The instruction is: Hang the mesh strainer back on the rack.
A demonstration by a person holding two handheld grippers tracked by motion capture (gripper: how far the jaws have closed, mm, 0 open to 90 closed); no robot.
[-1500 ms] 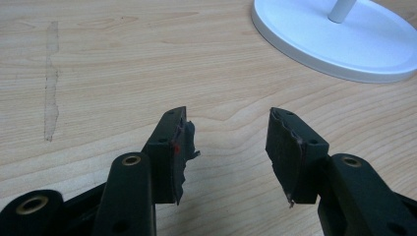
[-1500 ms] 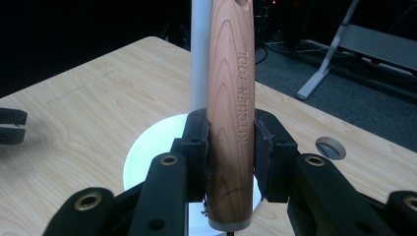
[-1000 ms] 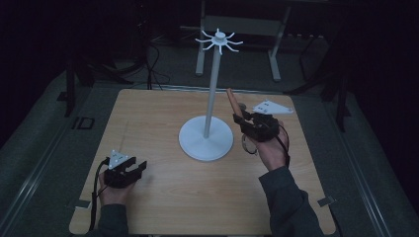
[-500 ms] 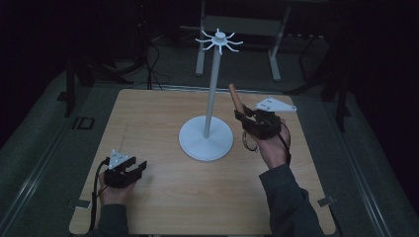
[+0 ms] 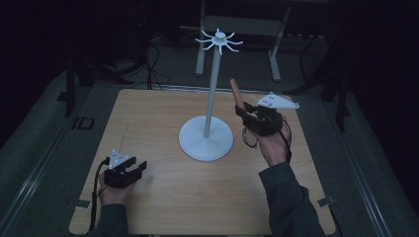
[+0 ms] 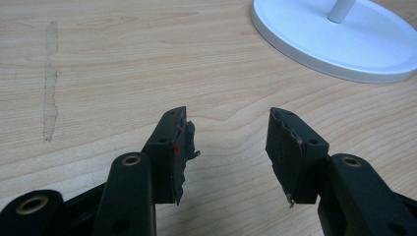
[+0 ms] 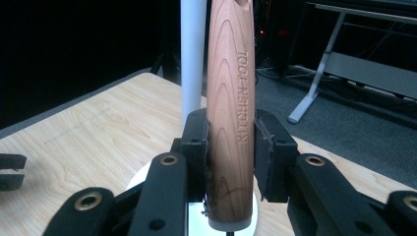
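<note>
High view: right gripper [image 5: 245, 114] beside stand [image 5: 206, 139], clamped on upright wooden handle [image 5: 236, 94], well below hooks [image 5: 219, 41]. Left gripper view: left gripper [image 6: 228, 142] spread, empty, over table [image 6: 98, 73]. Right gripper view: handle's long axis parallel with pole [image 7: 193, 54].

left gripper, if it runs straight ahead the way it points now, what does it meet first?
Probably nothing for a stretch: the open left gripper points across bare table. The stand's white base lies ahead and off to the right of its line, so it may brush the rim or pass beside it; depth is unclear.
</note>
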